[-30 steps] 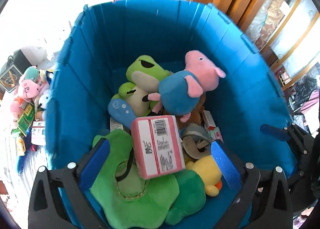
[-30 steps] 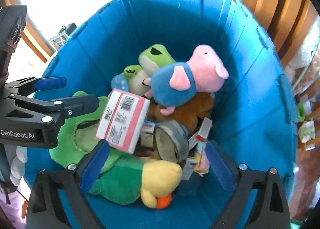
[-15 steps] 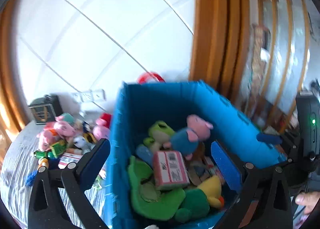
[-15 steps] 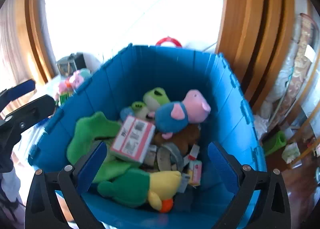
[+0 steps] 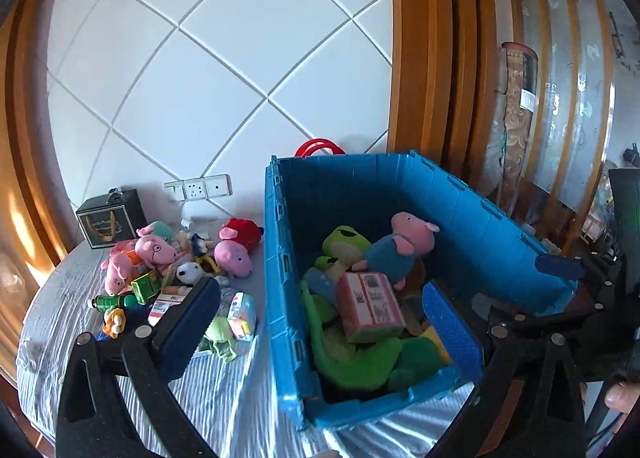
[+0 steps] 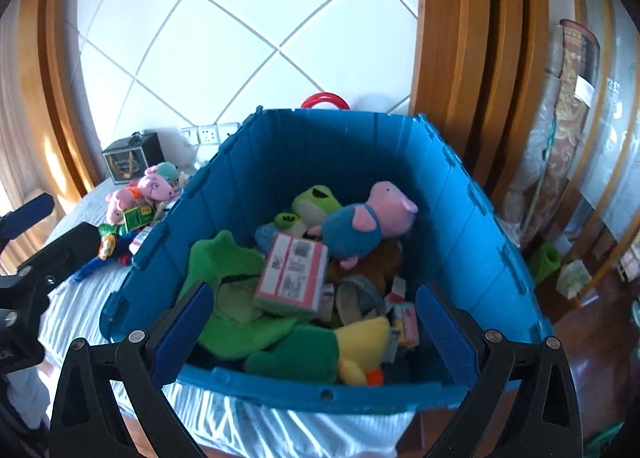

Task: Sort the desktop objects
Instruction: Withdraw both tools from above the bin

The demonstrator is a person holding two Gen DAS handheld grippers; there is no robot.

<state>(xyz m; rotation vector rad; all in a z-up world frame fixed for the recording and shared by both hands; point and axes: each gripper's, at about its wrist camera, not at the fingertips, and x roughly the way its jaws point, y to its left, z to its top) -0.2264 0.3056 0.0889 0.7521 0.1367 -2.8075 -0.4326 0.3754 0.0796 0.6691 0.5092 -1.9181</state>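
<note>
1. You have pulled both grippers back from the blue crate [image 5: 492, 218]; more of the room shows now.
2. Your left gripper [image 5: 320, 322] and right gripper [image 6: 312, 322] are spread wide, holding nothing.
3. The pink box [image 6: 292, 278] lies in the crate on a green plush [image 6: 228, 270].
4. At ten o'clock of the crate, more toys [image 5: 168, 258] crowd the striped tablecloth [image 5: 224, 398].
5. At twelve o'clock stands a white tiled wall [image 5: 224, 70]; at two, wooden framing [image 5: 424, 58].

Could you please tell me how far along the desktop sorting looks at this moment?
Partly done. The blue bin already holds plush toys and a pink box. Nothing is in hand: the left gripper and right gripper are both open. A pile of toys beside the bin is left.
</note>
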